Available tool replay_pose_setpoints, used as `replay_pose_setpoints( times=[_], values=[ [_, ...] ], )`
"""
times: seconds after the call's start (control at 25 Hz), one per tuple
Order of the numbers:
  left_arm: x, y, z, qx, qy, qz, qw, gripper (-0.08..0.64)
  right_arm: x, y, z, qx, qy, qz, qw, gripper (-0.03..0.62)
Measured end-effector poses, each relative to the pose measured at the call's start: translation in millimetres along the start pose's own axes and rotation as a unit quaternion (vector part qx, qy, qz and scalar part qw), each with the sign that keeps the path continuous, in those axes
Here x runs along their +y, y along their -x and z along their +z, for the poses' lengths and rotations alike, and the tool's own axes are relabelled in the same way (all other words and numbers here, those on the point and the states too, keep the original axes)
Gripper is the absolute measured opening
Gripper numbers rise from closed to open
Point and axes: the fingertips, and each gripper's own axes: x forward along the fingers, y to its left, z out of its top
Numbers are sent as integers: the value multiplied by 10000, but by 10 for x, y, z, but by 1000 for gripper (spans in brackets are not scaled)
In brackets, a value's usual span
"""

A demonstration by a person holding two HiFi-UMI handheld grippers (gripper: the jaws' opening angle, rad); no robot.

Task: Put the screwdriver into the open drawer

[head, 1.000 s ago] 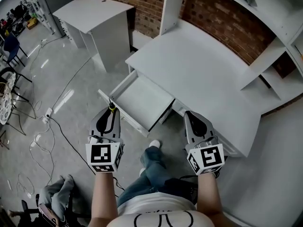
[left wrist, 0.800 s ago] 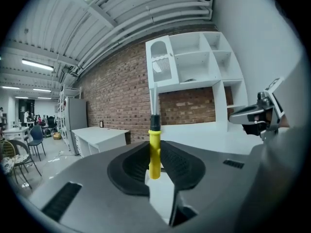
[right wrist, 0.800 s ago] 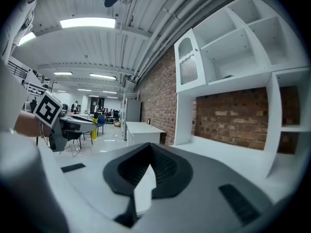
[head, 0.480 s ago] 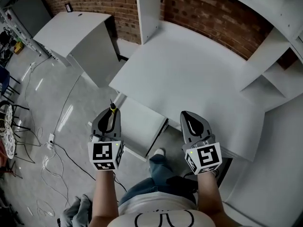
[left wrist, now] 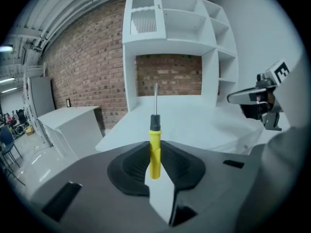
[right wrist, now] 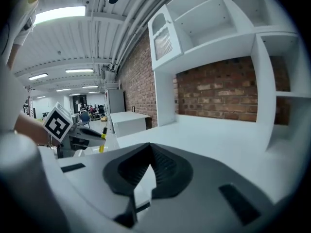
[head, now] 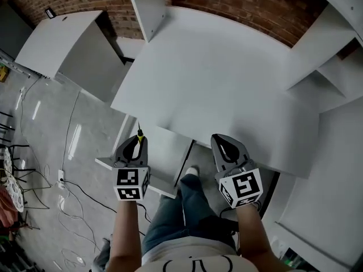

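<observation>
A screwdriver (head: pixel 139 134) with a yellow handle and thin metal shaft is clamped in my left gripper (head: pixel 136 143), its shaft pointing forward. In the left gripper view the handle (left wrist: pixel 154 152) stands upright between the pads. The left gripper hangs over the open white drawer (head: pixel 164 153), which sticks out from under the desk's front edge. My right gripper (head: pixel 222 143) is shut with nothing in it, at the desk's front edge to the right of the drawer. The right gripper view shows its jaws meeting at the tips (right wrist: pixel 149 144).
The white desk top (head: pixel 215 78) is bare, with a brick wall behind and white shelves (head: pixel 334 50) at right. A separate white cabinet (head: pixel 57 38) stands at left. Cables (head: pixel 68 186) lie on the floor. The person's legs (head: pixel 181 208) are below the drawer.
Both grippers have moved forward and down toward the desk. The left one, still holding the screwdriver, is now over the drawer. The view has tilted more steeply down.
</observation>
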Motion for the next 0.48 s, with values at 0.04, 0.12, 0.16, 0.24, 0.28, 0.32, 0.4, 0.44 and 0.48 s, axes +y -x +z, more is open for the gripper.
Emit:
replay_pose_setpoints(
  times=[0.04, 0.12, 0.16, 0.24, 0.28, 0.32, 0.4, 0.44, 0.48],
  values=[
    [-18, -72, -106, 130, -24, -104, 9999, 77, 25, -7, -84, 89, -35, -21, 10000, 9],
    [-62, -190, -336, 437, -100, -374, 9983, 77, 96, -4, -232, 244, -108, -97, 9996, 11],
    [-81, -237, -456, 600, -141, -529, 9967, 77, 142, 4, -296, 312, -157, -157, 9993, 11],
    [-115, -315, -709, 953, -213, -858, 9915, 77, 251, 28, -411, 441, -257, -300, 9982, 9],
    [-135, -354, -838, 1151, -258, -1026, 9877, 77, 308, 40, -464, 500, -305, -371, 9976, 9],
    [-157, -401, -966, 1362, -319, -1194, 9830, 77, 361, 48, -517, 551, -355, -438, 9969, 11],
    [-204, -520, -1210, 1796, -500, -1516, 9707, 77, 453, 49, -621, 648, -463, -569, 9952, 9],
    [-225, -590, -1328, 1997, -609, -1660, 9638, 77, 497, 48, -676, 701, -518, -632, 9942, 9],
    [-247, -656, -1446, 2183, -707, -1787, 9568, 77, 540, 52, -733, 758, -566, -692, 9931, 11]
  ],
)
